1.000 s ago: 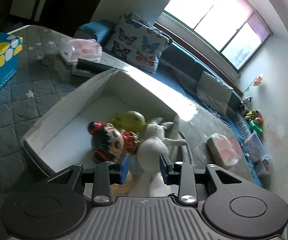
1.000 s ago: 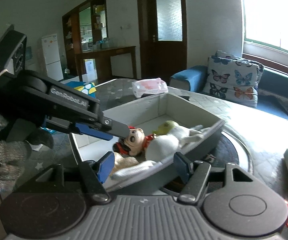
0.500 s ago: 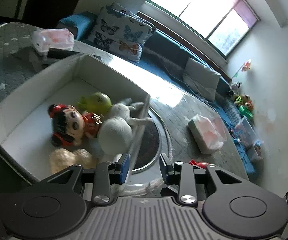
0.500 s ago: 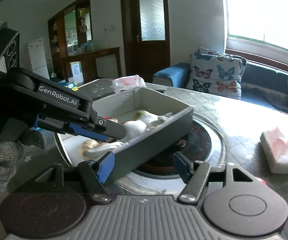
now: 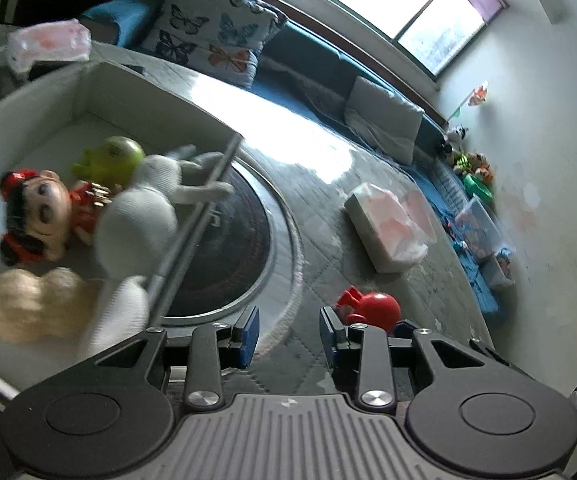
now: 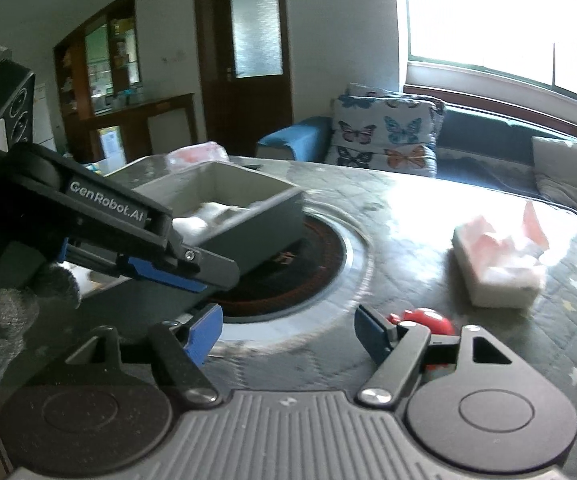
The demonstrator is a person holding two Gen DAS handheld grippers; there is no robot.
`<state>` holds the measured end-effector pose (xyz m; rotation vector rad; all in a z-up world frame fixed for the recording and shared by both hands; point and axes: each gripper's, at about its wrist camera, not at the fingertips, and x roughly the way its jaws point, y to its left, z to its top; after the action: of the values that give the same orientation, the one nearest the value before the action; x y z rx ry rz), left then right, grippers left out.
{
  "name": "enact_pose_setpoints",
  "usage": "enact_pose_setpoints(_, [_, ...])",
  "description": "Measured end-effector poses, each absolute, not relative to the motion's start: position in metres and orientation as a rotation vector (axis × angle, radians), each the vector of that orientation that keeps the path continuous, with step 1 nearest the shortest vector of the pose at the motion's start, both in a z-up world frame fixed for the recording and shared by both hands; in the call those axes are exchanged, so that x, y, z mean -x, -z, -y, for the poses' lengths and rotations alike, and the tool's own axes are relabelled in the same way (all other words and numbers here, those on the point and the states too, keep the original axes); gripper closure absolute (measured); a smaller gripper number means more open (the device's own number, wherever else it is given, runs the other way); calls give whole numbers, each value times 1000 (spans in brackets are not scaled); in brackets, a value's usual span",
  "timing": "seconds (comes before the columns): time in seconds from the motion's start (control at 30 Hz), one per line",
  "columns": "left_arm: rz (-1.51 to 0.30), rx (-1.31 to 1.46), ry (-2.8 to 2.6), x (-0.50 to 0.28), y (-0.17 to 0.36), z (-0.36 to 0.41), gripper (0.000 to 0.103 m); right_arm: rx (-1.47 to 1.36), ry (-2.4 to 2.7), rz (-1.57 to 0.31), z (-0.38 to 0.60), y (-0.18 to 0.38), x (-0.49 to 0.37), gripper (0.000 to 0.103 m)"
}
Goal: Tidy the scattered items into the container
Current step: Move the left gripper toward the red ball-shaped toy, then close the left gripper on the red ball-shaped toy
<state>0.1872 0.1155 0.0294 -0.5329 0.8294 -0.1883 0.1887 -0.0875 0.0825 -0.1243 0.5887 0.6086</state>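
Observation:
A grey open box (image 5: 156,92) sits on the quilted table and holds a doll with red bows (image 5: 36,216), a green toy (image 5: 112,158), a white plush (image 5: 136,216) that hangs over the near wall, and a tan plush (image 5: 36,304). A small red toy (image 5: 372,308) lies on the table just ahead of my left gripper's right finger. My left gripper (image 5: 288,330) is open and empty. My right gripper (image 6: 288,330) is open and empty; the red toy (image 6: 428,320) lies by its right finger. The box (image 6: 248,216) lies to its left, behind my left gripper's body (image 6: 120,224).
A round dark inset plate (image 5: 244,240) with a metal rim lies in the table beside the box. A tissue pack (image 5: 392,228) lies at the right, another (image 5: 48,46) behind the box. A sofa with butterfly cushions (image 5: 212,44) runs behind the table.
Both grippers have swung right, away from the box, so the red toy has come into both views. The left gripper has pulled back from the white plush, now draped over the wall.

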Motion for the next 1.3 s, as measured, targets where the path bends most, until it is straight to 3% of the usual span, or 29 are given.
enact_pose_setpoints(0.47, [-876, 544, 302, -227, -21, -63, 67, 66, -459, -640, 139, -56, -231, 21])
enact_pose_setpoints(1.03, [-917, 565, 360, -262, -15, -28, 66, 11, -494, -697, 151, -29, -261, 39])
enact_pose_setpoints(1.3, [-949, 560, 336, -271, -6, -26, 66, -3, -512, -706, 151, -25, -266, 43])
